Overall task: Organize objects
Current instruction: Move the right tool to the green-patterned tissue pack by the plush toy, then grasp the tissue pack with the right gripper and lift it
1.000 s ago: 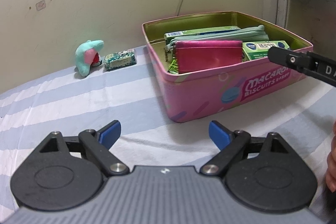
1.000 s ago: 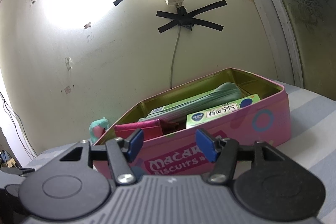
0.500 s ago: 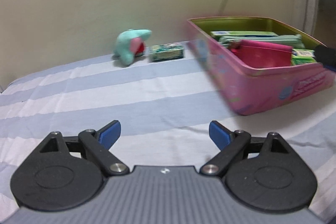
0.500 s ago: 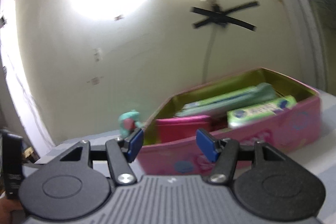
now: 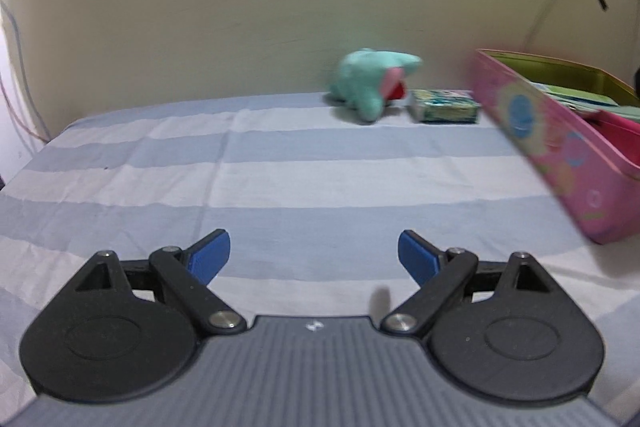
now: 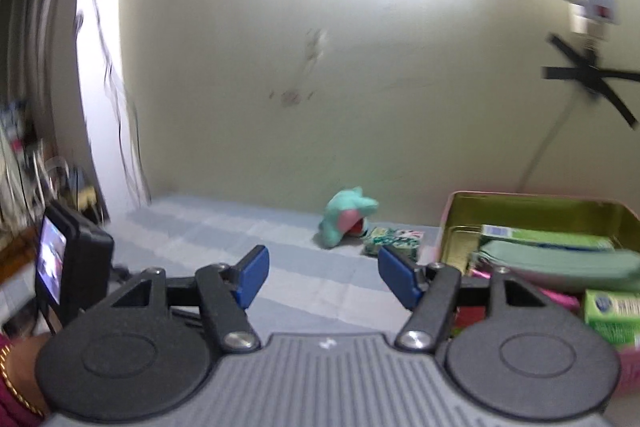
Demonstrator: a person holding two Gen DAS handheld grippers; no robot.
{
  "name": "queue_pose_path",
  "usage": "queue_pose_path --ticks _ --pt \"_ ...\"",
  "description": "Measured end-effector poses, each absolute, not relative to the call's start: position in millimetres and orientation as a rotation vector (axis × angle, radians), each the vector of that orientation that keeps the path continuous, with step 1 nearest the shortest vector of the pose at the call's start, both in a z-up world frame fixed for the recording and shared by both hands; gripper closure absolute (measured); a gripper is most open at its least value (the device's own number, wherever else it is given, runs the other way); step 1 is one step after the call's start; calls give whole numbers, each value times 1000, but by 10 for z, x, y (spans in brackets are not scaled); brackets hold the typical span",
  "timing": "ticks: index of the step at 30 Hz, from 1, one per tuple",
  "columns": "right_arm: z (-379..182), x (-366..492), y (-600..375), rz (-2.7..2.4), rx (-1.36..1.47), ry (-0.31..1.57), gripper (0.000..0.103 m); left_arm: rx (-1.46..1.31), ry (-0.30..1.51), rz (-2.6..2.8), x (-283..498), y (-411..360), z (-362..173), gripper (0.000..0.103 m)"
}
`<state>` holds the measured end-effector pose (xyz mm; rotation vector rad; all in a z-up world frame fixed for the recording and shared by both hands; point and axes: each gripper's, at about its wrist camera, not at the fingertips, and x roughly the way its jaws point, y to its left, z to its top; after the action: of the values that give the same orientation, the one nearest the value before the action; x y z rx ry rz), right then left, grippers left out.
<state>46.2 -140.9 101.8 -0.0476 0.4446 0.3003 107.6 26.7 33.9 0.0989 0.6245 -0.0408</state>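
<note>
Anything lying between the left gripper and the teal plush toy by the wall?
No. In the left wrist view, only bare blue-and-white striped sheet runs from the open left gripper to the teal plush toy.

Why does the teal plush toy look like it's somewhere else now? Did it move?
No. The teal plush toy still lies by the wall, just left of the small patterned packet, exactly as before. Only the camera swung left.

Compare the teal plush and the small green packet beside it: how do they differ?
The teal plush is rounded, soft and one colour with a pink-red mouth; the green packet is flat, boxy and patterned. The plush stands taller; the packet lies low. Both sit outside the pink tin, by the wall on the striped cloth.
</note>
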Motion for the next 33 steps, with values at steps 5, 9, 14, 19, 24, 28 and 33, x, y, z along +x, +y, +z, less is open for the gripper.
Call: queue_pose_path --ticks 5,9,14,19,24,28,33 --pt "1030 1302 -1035 368 -353 687 22 23 643 2 1176 544 222 10" --pt "882 1969 -846 355 -508 811 19 -66 642 -9 1205 699 189 7" --pt "623 2704 -753 342 -609 921 9 -101 652 -22 1196 733 184 6" --pt "506 3169 -799 385 -666 995 3 -88 656 -36 1212 700 184 6" --pt "370 3379 -865 443 -719 1054 1 -81 659 -33 1221 685 183 5" --pt "252 3427 -961 469 -698 1084 1 -76 662 -35 1210 683 189 4" --pt "244 3414 -1148 492 -584 1101 3 -74 665 -37 1216 686 187 3"
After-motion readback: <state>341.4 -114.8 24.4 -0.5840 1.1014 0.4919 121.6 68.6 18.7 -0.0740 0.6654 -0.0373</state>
